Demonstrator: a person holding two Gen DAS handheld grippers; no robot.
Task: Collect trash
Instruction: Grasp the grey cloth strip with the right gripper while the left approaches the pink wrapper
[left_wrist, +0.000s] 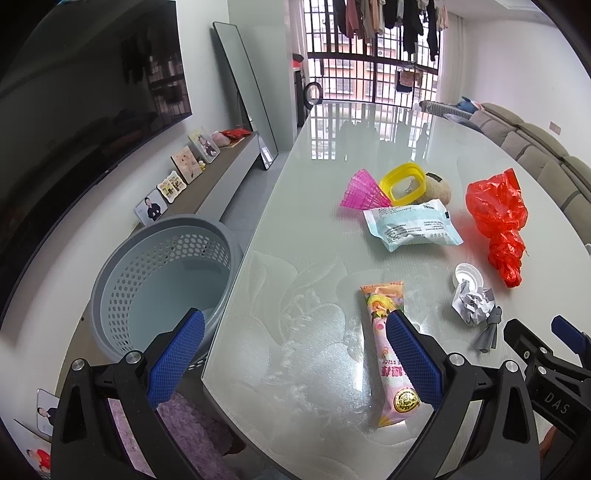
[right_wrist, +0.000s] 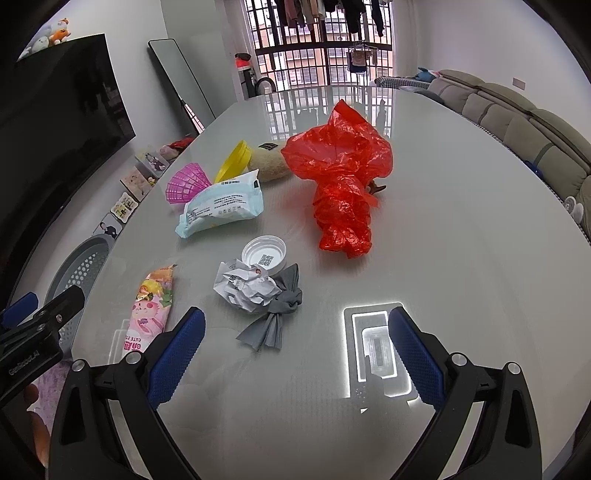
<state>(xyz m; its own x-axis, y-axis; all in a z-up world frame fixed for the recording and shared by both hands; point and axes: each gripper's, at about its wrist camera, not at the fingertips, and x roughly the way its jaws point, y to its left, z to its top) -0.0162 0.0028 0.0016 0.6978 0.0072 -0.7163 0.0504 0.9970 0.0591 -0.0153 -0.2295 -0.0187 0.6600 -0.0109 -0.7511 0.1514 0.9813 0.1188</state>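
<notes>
Beside the grey basket (left_wrist: 162, 280), on the glass table (left_wrist: 295, 332), lies the pink snack wrapper (left_wrist: 388, 350); the left gripper (left_wrist: 295, 354) hangs wide open and empty, one finger over it. From the right wrist, the right gripper (right_wrist: 295, 354), equally wide, faces crumpled paper (right_wrist: 245, 291) beyond the wrapper; probably light and springy, best pinched mid-body.

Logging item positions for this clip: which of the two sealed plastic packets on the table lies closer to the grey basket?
The pink cartoon-printed snack packet, lying near the table edge beside the grey basket. The pale blue-and-white packet sits farther in, by the yellow ring.
</notes>
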